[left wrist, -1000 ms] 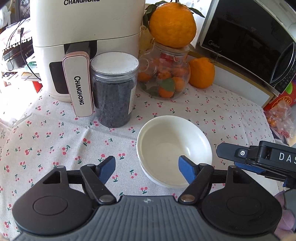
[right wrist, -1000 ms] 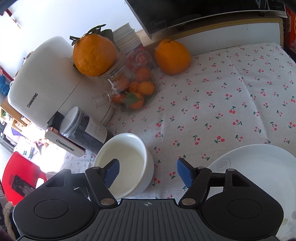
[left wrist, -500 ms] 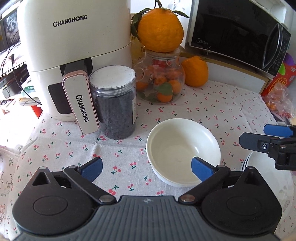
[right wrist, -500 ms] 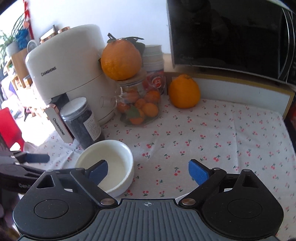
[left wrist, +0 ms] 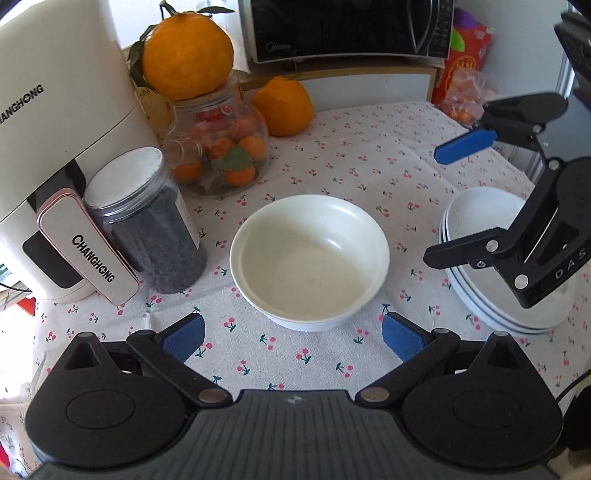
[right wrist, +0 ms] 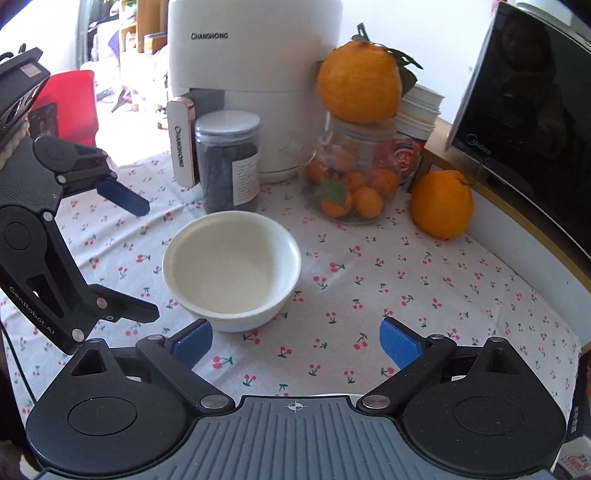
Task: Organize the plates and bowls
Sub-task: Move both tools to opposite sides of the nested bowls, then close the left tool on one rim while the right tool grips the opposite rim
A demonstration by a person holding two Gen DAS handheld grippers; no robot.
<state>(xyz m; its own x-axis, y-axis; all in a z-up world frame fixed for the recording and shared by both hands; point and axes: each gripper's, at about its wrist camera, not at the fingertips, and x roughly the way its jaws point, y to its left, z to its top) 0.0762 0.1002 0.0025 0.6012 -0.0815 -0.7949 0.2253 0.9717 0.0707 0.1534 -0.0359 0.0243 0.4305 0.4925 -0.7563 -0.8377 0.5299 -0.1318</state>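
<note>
Both grippers hang empty over the cherry-print cloth (left wrist: 369, 162), the bowls and plates apparently already stacked.

Largest first: the air fryer (right wrist: 255, 85) and microwave (left wrist: 347, 29) stand at the back, with a fruit jar (left wrist: 221, 147) and a dark jar (left wrist: 147, 221) in front of them. Mid-table sits the bowl (left wrist: 310, 258), white, glossy and empty; a second rim under it suggests two nested, though I cannot be sure. Well to its right lies the plate stack (left wrist: 476, 218), white with thin blue edge lines, partly hidden by the right gripper (right wrist: 295, 341). That gripper's fingers are spread wide, holding nothing; the left gripper (left wrist: 291, 334) is likewise spread and empty, just short of the bowl. By my reading the sorting is near done or finished; any next move would call for closing on a rim squarely, since glazed ware may slip.
</note>
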